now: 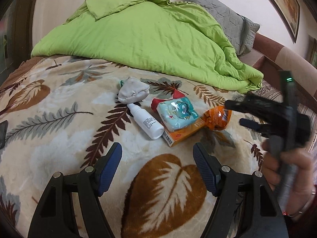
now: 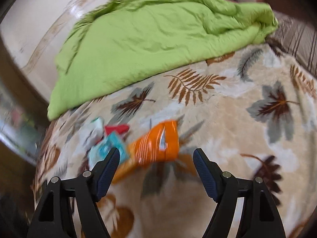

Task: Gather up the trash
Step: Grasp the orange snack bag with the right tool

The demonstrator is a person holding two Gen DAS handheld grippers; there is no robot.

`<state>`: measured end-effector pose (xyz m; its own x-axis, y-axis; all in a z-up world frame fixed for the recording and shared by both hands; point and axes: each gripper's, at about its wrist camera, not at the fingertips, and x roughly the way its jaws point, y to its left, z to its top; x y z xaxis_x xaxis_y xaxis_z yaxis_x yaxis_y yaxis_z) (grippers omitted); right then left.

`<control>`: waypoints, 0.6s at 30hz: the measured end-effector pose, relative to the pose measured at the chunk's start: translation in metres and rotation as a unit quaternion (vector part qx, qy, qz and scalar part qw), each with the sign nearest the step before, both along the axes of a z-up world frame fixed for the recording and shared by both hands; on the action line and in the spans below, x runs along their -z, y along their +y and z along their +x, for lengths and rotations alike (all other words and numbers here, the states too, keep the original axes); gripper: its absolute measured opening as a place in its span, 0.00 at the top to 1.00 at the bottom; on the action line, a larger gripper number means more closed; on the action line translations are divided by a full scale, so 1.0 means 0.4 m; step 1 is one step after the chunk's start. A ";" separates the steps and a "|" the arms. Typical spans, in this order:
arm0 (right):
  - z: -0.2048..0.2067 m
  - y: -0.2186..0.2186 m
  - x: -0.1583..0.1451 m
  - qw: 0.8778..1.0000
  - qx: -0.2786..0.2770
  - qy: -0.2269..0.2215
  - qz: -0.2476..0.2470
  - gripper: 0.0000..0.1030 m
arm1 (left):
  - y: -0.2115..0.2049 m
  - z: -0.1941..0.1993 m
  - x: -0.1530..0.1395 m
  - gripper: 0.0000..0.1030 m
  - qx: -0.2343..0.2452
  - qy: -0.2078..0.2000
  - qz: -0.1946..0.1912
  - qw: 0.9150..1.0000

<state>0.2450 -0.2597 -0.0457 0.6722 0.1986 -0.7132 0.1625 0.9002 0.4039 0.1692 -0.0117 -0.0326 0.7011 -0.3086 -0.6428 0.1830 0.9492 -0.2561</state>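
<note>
A cluster of trash lies on the leaf-patterned blanket [image 1: 59, 138]. In the left wrist view I see a crumpled grey-white cloth [image 1: 133, 90], a white bottle [image 1: 145, 124] lying on its side, a teal tissue pack [image 1: 177, 112] on an orange box [image 1: 182, 133], a red scrap [image 1: 158, 103] and a crumpled orange wrapper [image 1: 218, 118]. My left gripper [image 1: 157, 154] is open and empty, just short of the box. My right gripper [image 2: 156, 158] is open and empty, close above the orange wrapper [image 2: 158, 140]; it also shows in the left wrist view [image 1: 233, 114], right of the wrapper.
A rumpled green duvet [image 1: 138, 33] covers the far half of the bed, with a grey pillow [image 1: 227, 17] behind it. A dark flat object [image 1: 3, 132] lies at the left edge. The right wrist view is motion-blurred.
</note>
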 end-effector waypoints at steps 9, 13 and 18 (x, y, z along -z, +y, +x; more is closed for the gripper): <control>0.030 -0.029 0.047 0.999 0.007 -0.022 0.041 0.84 | -0.059 0.121 -0.005 0.29 0.015 -0.013 0.000 1.000; -0.018 -0.058 0.017 0.997 0.031 -0.048 0.049 0.85 | -0.092 0.210 0.006 0.29 0.028 -0.006 -0.001 1.000; -0.045 -0.071 -0.016 0.996 0.046 -0.075 0.031 0.85 | -0.130 0.281 0.048 0.29 0.047 0.017 -0.004 0.999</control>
<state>0.2272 -0.2882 -0.0394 0.7880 0.1717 -0.5912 0.1762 0.8572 0.4838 0.2816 -0.0636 -0.0518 0.6463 -0.3773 -0.6633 0.2613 0.9261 -0.2722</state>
